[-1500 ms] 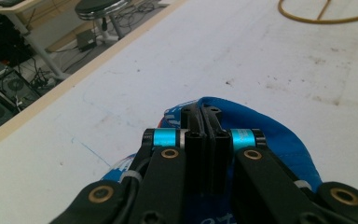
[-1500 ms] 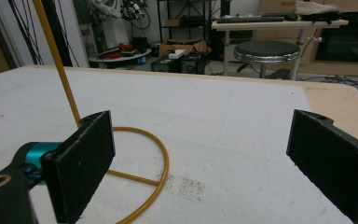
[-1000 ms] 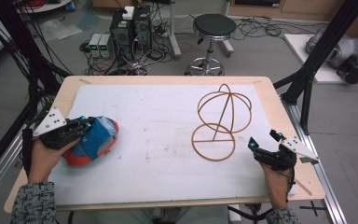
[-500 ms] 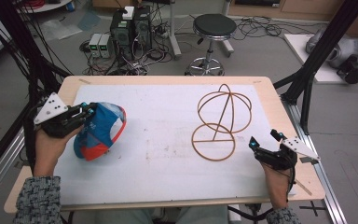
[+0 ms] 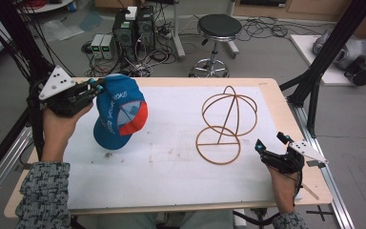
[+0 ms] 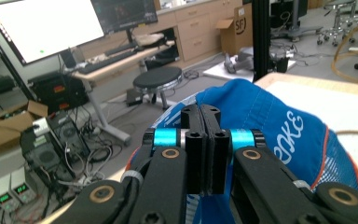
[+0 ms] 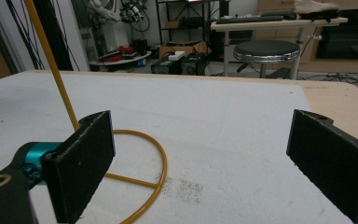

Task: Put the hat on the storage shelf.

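cap (image 5: 119, 110) lifted off table, left gripper (image 5: 93, 89) higher — right gripper (image 5: 271, 145) unmoved

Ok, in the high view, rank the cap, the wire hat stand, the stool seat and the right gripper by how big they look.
1. Wire hat stand, largest.
2. Blue cap, held up off the table nearer the camera by the left gripper, so it may look oversized.
3. Stool seat, farther off, so likely undersized.
4. Right gripper: looks close to the seat, so that order is unsure.

Blue cloth cap (image 5: 116, 112), thin wooden hat stand (image 5: 226, 125)
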